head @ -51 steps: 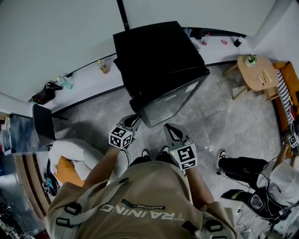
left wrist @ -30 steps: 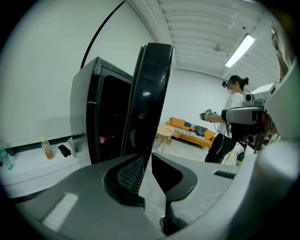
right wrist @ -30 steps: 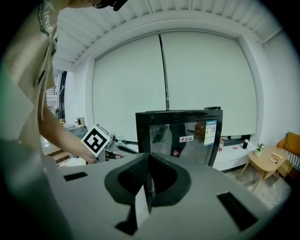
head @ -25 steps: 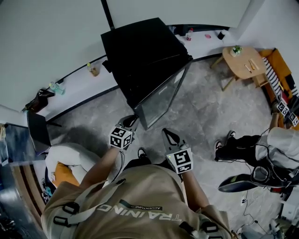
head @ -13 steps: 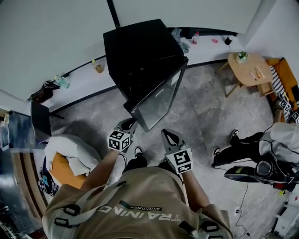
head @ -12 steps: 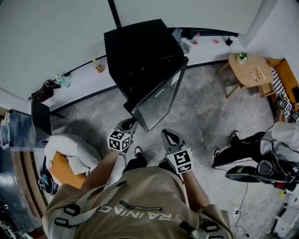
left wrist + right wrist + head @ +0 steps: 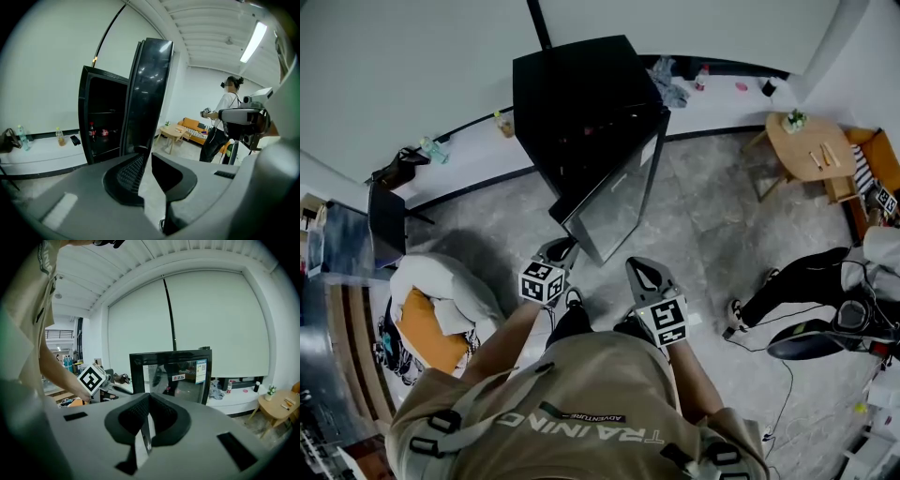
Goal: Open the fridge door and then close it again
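Standing on the floor with its back to the wall ledge, the fridge (image 7: 581, 103) faces the person, who points both tools toward its glass door (image 7: 614, 202). That door is swung well out from the cabinet, hinged at the cabinet's right front corner, so the left gripper view shows the shelves and a couple of bottles (image 7: 92, 132) inside. The left gripper (image 7: 560, 249) sits right at the door's free edge. Its jaws stand a narrow way apart with only floor showing between them, and I cannot tell whether either jaw touches the edge. That spot is farthest from the hinge, so it likely gives the easiest leverage for swinging the door. The right gripper (image 7: 643, 272) hangs back, well apart from the door, with its jaws closed together on nothing. It is probably being kept idle and clear of the door's sweep. Opening looks done or nearly so, and pushing the door shut seems to be what is left.
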